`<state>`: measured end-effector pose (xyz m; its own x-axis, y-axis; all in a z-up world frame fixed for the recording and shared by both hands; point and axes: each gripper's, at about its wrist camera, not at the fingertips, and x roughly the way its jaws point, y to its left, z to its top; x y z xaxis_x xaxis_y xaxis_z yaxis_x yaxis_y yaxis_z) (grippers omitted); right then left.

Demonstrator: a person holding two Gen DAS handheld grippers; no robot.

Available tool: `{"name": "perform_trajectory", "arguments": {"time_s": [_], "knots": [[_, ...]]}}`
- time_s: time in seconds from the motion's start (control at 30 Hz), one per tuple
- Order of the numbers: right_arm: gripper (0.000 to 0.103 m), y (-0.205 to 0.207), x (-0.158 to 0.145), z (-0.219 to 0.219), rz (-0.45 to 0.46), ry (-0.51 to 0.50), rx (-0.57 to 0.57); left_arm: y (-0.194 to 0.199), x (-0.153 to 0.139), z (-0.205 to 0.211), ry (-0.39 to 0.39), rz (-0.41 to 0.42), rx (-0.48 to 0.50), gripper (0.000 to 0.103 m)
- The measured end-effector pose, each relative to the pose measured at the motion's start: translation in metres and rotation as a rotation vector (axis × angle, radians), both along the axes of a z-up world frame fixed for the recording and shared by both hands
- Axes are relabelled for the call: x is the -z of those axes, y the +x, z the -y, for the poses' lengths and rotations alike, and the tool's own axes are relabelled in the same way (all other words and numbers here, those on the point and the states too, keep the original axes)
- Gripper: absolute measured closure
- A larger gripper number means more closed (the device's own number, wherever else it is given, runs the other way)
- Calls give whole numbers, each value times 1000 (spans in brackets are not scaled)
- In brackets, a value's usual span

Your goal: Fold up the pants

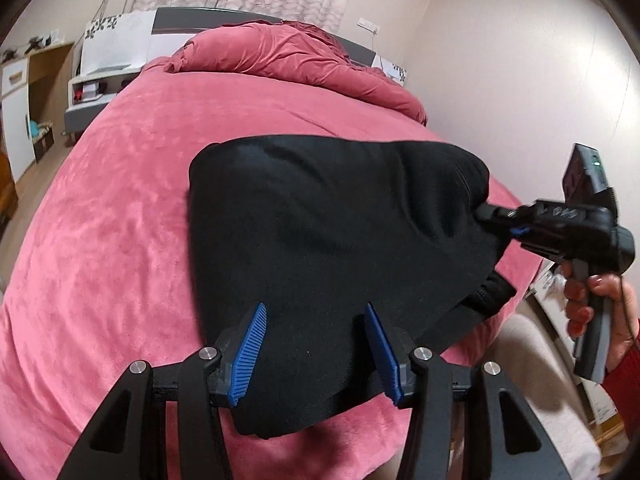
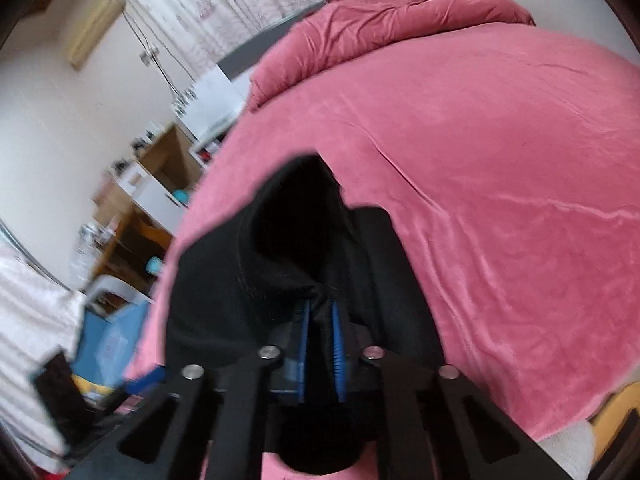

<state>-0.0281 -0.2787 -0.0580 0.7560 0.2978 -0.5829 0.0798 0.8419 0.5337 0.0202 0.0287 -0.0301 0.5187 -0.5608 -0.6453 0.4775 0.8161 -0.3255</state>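
The black pants [image 1: 332, 240] lie bunched on the pink bed cover [image 1: 120, 208]. My left gripper [image 1: 316, 316] is open, its blue pads spread wide just over the near edge of the pants, holding nothing. My right gripper [image 2: 320, 312] is shut on a pinch of the black pants [image 2: 288, 240] and lifts that part off the bed. In the left wrist view the right gripper [image 1: 486, 214] bites the right edge of the pants, held by a hand with red nails.
A crumpled pink duvet [image 1: 288, 56] lies at the head of the bed. A white nightstand [image 1: 100, 80] and wooden shelves [image 2: 160, 168] stand beside the bed. The wall [image 1: 500, 60] is close on the right.
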Motion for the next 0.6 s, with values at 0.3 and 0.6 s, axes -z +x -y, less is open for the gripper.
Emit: {"name": "perform_trajectory", "arguments": {"time_s": [0.3, 0.6], "knots": [[99, -34, -2, 6, -40, 17, 45, 5, 2, -4, -23, -12, 14, 51], [96, -38, 38, 30, -107, -20, 184, -3, 1, -11, -22, -33, 22, 51]]}}
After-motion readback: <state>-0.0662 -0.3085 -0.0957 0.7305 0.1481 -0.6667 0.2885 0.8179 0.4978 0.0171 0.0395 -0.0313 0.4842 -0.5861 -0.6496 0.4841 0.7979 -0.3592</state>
